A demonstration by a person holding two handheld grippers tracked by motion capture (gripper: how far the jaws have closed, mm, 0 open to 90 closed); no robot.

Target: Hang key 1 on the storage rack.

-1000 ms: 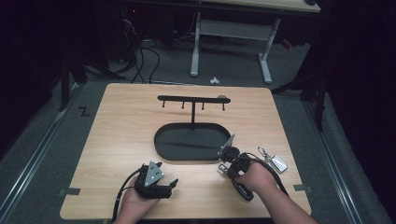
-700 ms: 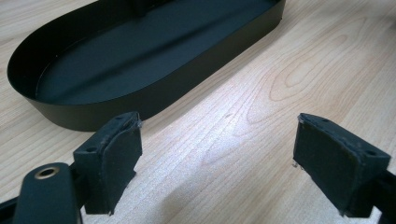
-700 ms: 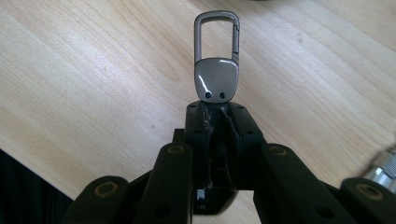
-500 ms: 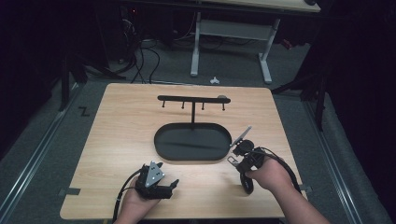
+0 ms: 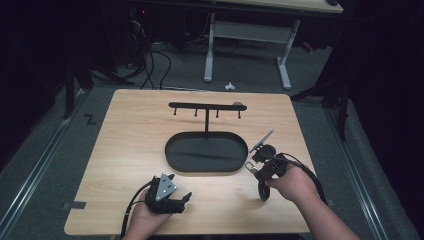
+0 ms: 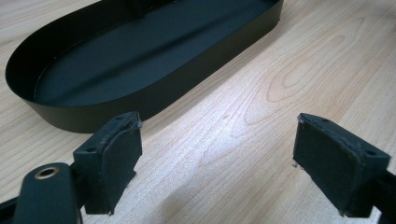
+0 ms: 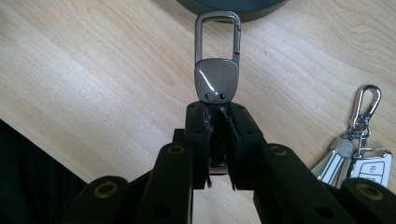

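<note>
Wooden table fills the high view, and at its centre sits the black oval tray, long axis running nine to three o'clock, with nothing lying on its dark floor apart from the post of the hook rack rising from its far edge, the crossbar carrying short pegs toward twelve o'clock. Down at about seven o'clock, the left hand rests on the tabletop near the front edge holding the left gripper, its grey three-cornered plate facing up; in the left gripper view its jaws stand wide apart with bare wood between the pads, pointed at the near wall of the tray just ahead. Over at four o'clock, the right hand is lifted just beside the tray's right end, forearm coming in from the bottom corner, cable looping below. The right gripper has its jaws pressed together on a metal keychain carabiner, which sticks straight out past the tips, long axis in line with the jaws, its clip loop pointing toward the tray's rim. In the right gripper view, a bunch of keys with a car key fob lies on the wood at four o'clock, apart from the held clip.
</note>
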